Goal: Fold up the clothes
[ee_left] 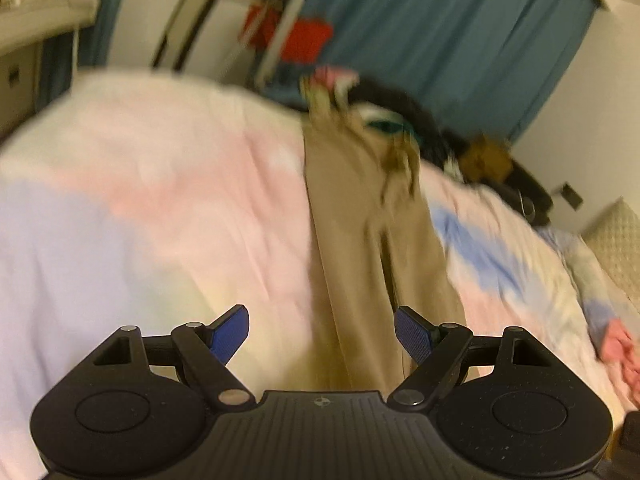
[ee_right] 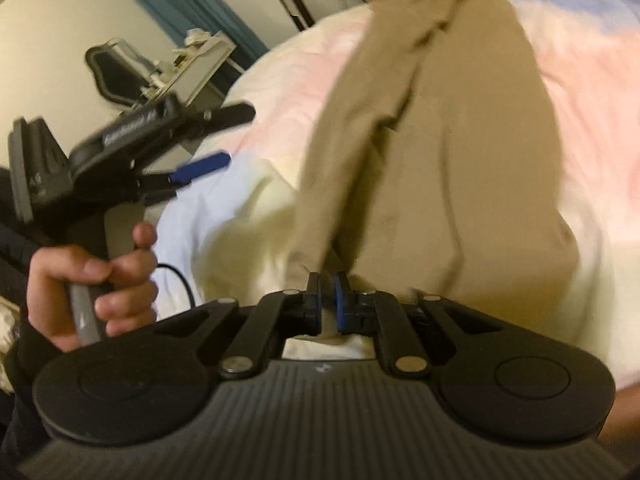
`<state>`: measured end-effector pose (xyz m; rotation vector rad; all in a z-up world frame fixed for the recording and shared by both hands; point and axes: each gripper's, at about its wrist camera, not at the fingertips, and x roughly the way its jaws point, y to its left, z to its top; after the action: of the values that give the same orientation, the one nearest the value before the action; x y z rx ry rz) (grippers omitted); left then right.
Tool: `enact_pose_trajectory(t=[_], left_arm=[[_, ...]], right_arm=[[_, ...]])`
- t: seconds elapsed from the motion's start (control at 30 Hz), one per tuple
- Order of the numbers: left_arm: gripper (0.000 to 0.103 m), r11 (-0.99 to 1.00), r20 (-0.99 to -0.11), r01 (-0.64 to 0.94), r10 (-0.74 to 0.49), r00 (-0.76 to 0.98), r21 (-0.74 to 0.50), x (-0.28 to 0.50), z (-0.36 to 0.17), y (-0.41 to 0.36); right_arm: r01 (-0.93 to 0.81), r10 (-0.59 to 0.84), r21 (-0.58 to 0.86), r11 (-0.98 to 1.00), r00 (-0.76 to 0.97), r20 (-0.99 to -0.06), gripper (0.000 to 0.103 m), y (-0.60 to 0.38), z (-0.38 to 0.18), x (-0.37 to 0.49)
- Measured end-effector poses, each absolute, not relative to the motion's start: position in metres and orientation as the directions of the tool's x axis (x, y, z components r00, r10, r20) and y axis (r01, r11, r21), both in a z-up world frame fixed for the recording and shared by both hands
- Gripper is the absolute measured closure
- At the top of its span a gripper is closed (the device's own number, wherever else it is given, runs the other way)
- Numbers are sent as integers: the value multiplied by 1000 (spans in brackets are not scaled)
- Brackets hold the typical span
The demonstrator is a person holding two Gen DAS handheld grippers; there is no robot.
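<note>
Tan trousers (ee_left: 360,216) lie stretched lengthwise on a pastel bedspread (ee_left: 160,184), running from the far pile toward me. My left gripper (ee_left: 322,332) hovers open just above their near end, blue pads wide apart with nothing between them. In the right wrist view the trousers (ee_right: 432,128) run up and away. My right gripper (ee_right: 328,300) is shut at their near hem, which appears pinched between the pads. The left gripper (ee_right: 224,140) shows there too, open, off to the left, held by a hand (ee_right: 92,280).
A heap of other clothes (ee_left: 392,120) sits at the bed's far end, with a light blue and pink garment (ee_left: 592,280) at the right edge. Teal curtains (ee_left: 460,32) and a metal rack (ee_left: 240,20) stand behind the bed. A black cable (ee_right: 180,276) trails near the hand.
</note>
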<state>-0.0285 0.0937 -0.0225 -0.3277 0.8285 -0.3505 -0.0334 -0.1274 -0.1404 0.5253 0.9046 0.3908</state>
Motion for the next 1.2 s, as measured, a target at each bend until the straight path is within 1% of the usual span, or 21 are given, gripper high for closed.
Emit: enact_pose_trajectory(t=[0.1,0.2,0.27,0.3,0.33,0.37,0.4,0.43,0.57,0.63,0.73,0.8,0.83,0.87,0.93,0.97,1.03,1.07,1.13,1.17,1.2], left_arm=[[25,874,-696,146,-461,550,-463,-28,-42,93],[26,839,-694,138,-518,500,-527,-28,-54,94],[29,829,-698,141,-536,475,-541,-25,-59,91],[31,826,-702,141,-542,462,-545,-23,-62,89],[33,823,-707,141,-550,445,-551,-21,-66,87],[38,817,-712,139,-560,424,-559,-19,-70,83],[43,811,-716,138,-571,402,-569,-17,-74,79],[44,804,-719,139,-583,379,-579,-15,-78,76],[46,793,-730,151,-605,318,-591,-11,-90,65],[44,800,-743,157,-597,301,-579,-10,-95,60],[44,810,-754,155,-584,300,-566,-10,-98,58],[41,815,-756,146,-577,309,-561,-12,-97,59],[40,817,-758,145,-573,311,-559,-13,-97,60],[37,818,-760,145,-571,310,-556,-15,-96,59],[33,823,-769,148,-566,297,-548,-15,-96,57],[33,825,-774,151,-564,288,-545,-16,-97,56],[33,826,-783,164,-563,265,-539,-19,-98,54],[35,826,-787,174,-563,252,-535,-20,-98,51],[43,826,-796,202,-562,227,-526,-21,-96,47],[51,826,-800,216,-561,214,-521,-21,-95,45],[60,824,-801,219,-562,204,-522,-21,-94,45]], right_arm=[[-59,529,606,793,560,-638,91,-141,-142,-38],[-34,520,625,780,591,-617,91,-162,-129,-43],[-3,481,616,787,628,-612,83,-182,-121,-43],[20,451,606,795,648,-614,67,-193,-118,-41],[56,412,595,802,669,-619,42,-204,-118,-41],[99,379,594,798,683,-624,34,-214,-120,-40],[149,360,615,775,695,-622,27,-224,-125,-40],[196,344,634,748,702,-623,28,-233,-132,-40],[355,406,697,622,615,-676,28,-249,-175,-26],[382,404,680,626,586,-702,28,-245,-186,-16],[352,409,646,677,549,-729,28,-229,-190,-5],[294,422,638,712,547,-723,28,-218,-188,-5],[264,446,658,705,556,-702,28,-216,-186,-7],[234,469,677,698,564,-680,29,-214,-185,-8],[181,498,693,698,572,-651,38,-208,-180,-12],[159,505,692,704,573,-646,39,-205,-177,-12],[155,491,666,730,558,-669,39,-202,-177,-9],[162,488,651,742,536,-689,39,-200,-180,-7],[151,493,625,766,487,-721,39,-194,-182,-4],[127,497,609,783,463,-734,41,-188,-180,-5],[102,500,595,797,440,-746,60,-183,-177,-6]])
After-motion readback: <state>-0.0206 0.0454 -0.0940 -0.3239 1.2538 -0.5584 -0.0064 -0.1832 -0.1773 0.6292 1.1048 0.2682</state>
